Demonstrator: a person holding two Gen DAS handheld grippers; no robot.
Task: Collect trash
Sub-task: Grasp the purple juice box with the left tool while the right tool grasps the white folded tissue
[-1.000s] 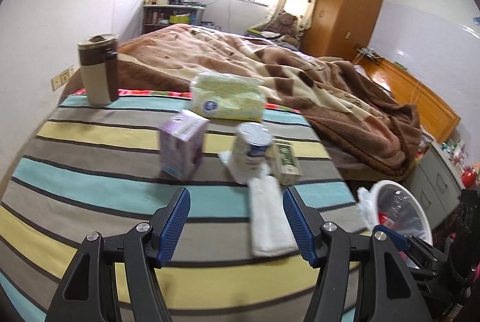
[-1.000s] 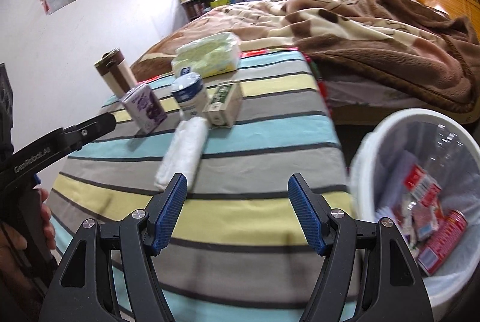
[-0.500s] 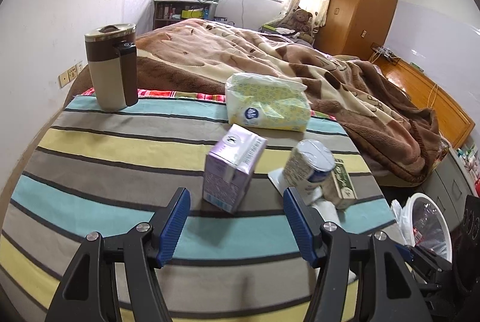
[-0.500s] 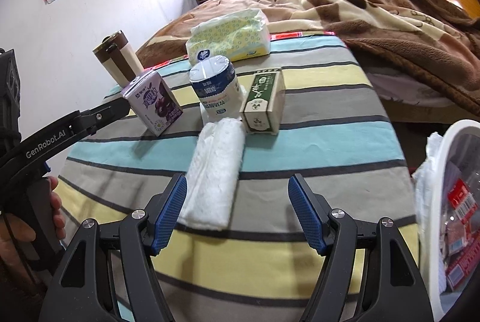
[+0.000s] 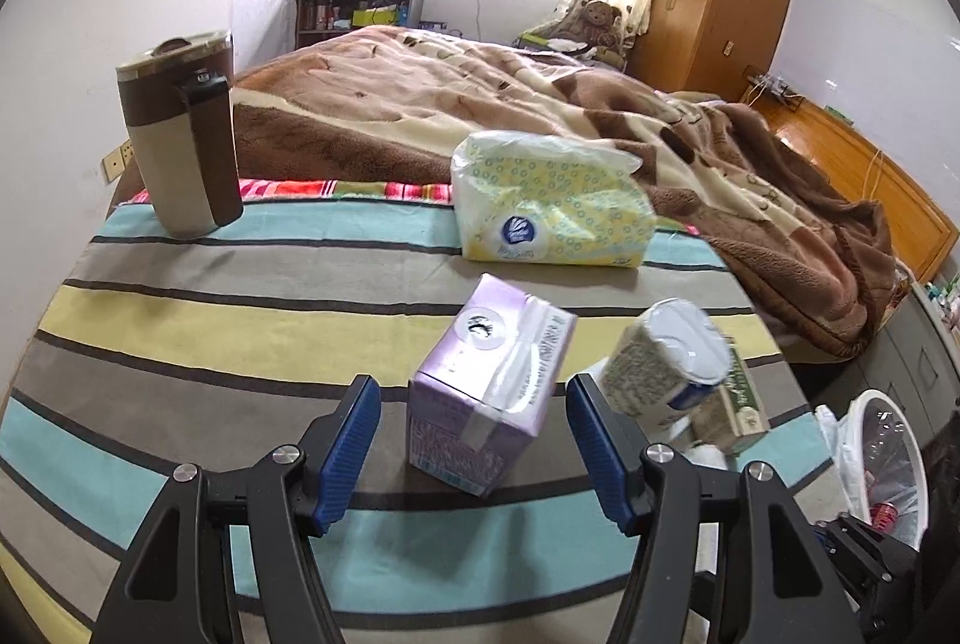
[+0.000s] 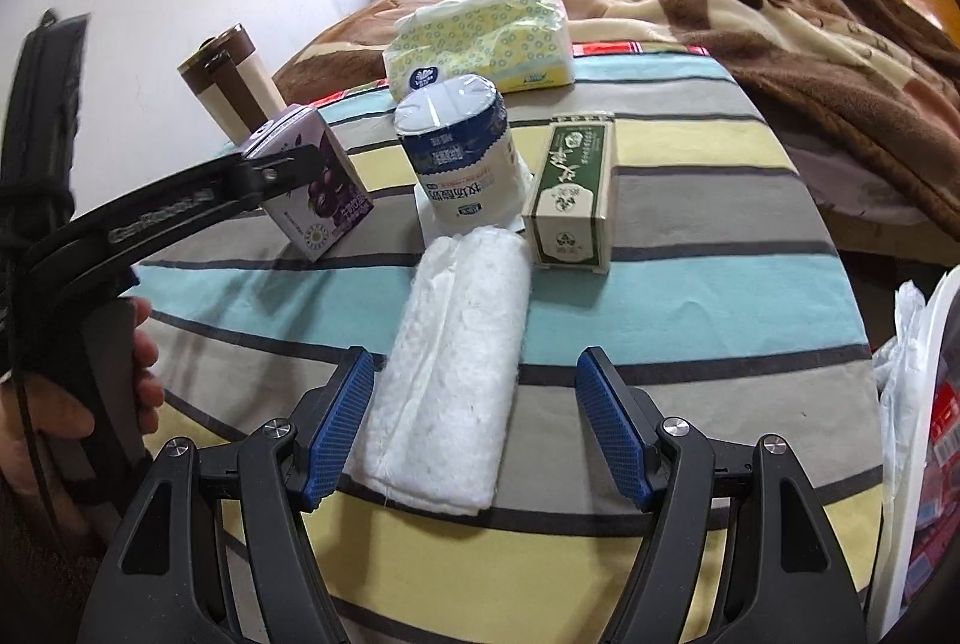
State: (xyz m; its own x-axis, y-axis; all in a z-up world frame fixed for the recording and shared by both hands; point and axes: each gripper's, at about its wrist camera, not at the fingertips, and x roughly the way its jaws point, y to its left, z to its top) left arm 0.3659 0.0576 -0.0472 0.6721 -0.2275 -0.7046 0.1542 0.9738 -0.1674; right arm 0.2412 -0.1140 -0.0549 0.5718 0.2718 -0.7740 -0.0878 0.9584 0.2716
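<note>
A purple drink carton (image 5: 489,386) stands on the striped table, between the blue pads of my left gripper (image 5: 474,449), which is open and clear of the carton's sides. From the right wrist view the same carton (image 6: 312,188) shows behind the left gripper's finger. My right gripper (image 6: 477,434) is open around the near end of a white folded wad of paper (image 6: 456,362), pads apart from it. Behind the wad stand a white yoghurt cup (image 6: 459,158) and a green box (image 6: 573,197). A white bin (image 5: 882,464) with trash sits off the table's right edge.
A brown and beige mug (image 5: 180,134) stands at the table's far left. A yellow tissue pack (image 5: 549,209) lies at the far edge. Behind is a bed with a brown blanket (image 5: 540,104). A hand (image 6: 72,404) holds the left gripper's grip.
Both grippers have moved forward and lower over the table. The left one now has the purple carton between its pads; the right one has closed in on the white wad.
</note>
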